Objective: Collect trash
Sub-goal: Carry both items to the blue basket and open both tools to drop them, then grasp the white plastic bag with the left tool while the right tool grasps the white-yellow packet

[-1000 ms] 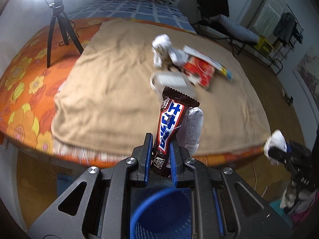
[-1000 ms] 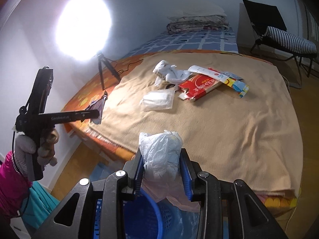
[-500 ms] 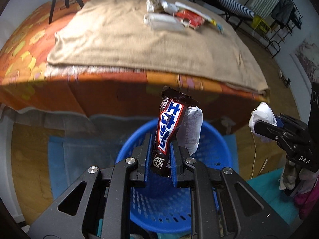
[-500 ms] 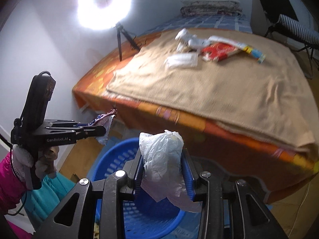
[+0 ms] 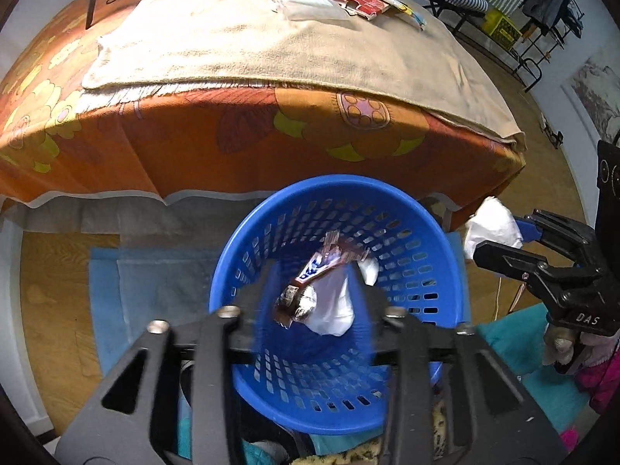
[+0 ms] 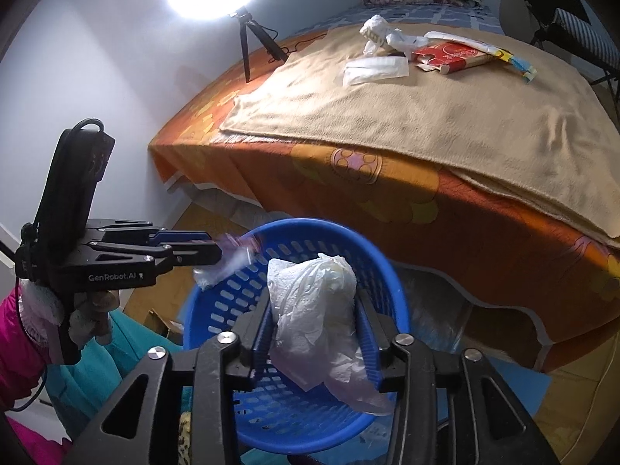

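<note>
A blue mesh basket (image 5: 329,182) stands on the floor by the bed. My left gripper (image 5: 314,296) hangs over it with its jaws opening and blurred. A Snickers wrapper (image 5: 310,271) and a white wrapper (image 5: 333,306) are loose between them, dropping into the basket. My right gripper (image 6: 314,325) is over the basket (image 6: 310,224) too; its jaws are opening, but a crumpled white tissue wad (image 6: 310,298) still sits between both pads. From the right wrist view, the left gripper (image 6: 217,246) shows at the left beside the blurred wrapper (image 6: 228,263).
The bed (image 5: 240,131) has an orange flowered sheet and a beige blanket (image 6: 426,116). More trash lies at its far end: a red carton (image 6: 449,56) and white wrappers (image 6: 376,68). A tripod (image 6: 248,42) with a bright lamp stands on the bed. A blue mat (image 5: 155,283) lies under the basket.
Both grippers came down from over the bed to above the blue basket. The left jaws went from shut on the Snickers wrapper to wide apart, and the wrappers fell free.
</note>
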{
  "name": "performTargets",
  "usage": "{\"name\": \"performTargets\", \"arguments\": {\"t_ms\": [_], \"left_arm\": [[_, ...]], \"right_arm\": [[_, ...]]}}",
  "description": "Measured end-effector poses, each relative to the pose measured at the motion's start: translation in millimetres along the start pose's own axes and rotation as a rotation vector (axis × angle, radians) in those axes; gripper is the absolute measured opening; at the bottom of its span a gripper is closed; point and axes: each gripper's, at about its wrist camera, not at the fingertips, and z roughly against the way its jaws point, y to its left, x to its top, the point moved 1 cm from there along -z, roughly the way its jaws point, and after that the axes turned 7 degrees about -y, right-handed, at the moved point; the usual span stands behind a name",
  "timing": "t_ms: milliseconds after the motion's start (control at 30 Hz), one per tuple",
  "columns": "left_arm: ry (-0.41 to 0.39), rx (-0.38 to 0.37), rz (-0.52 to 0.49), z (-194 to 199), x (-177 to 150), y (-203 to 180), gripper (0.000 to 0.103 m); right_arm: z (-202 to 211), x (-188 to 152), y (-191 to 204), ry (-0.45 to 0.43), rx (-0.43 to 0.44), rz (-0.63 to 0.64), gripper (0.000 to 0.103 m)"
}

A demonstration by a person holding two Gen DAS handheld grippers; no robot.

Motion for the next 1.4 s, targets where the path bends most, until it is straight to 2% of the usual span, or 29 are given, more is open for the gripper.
{"name": "performTargets", "arguments": {"t_ms": [133, 233, 400, 500, 533, 667, 733, 800, 1100, 1400], "left_arm": [[-0.006, 0.007, -0.007, 1, -2, 0, 0.053], [-0.005, 0.014, 0.001, 0, 0, 2, 0.053], [-0.007, 0.018, 0.016, -1, 4, 7, 0.054], [-0.018, 0.021, 0.02, 0, 8, 8, 0.067], [-0.025, 0.023, 0.02, 0, 9, 7, 0.068], [-0.034, 0.026, 0.019, 1, 18, 6, 0.068], [-0.038, 0.025, 0.02, 1, 24, 6, 0.068], [-0.044, 0.028, 0.018, 2, 30, 6, 0.068], [-0.095, 0.022, 0.044, 7, 66, 13, 0.068], [-0.173, 0.043, 0.04, 14, 120, 17, 0.068]], "right_arm": [[2, 1, 3, -0.02, -0.016, 0.011, 0.077], [4, 3, 3, -0.032, -0.027, 0.011, 0.086], [2, 4, -1, -0.029, -0.043, -0.006, 0.087], [1, 7, -4, -0.029, -0.052, -0.023, 0.087], [2, 8, -4, -0.031, -0.053, -0.027, 0.087], [3, 16, -6, -0.047, -0.059, -0.037, 0.087], [4, 20, -7, -0.058, -0.063, -0.043, 0.097], [7, 26, -9, -0.087, -0.07, -0.05, 0.101], [12, 53, -23, -0.133, -0.095, -0.084, 0.103], [11, 86, -42, -0.167, -0.109, -0.116, 0.103]]}}
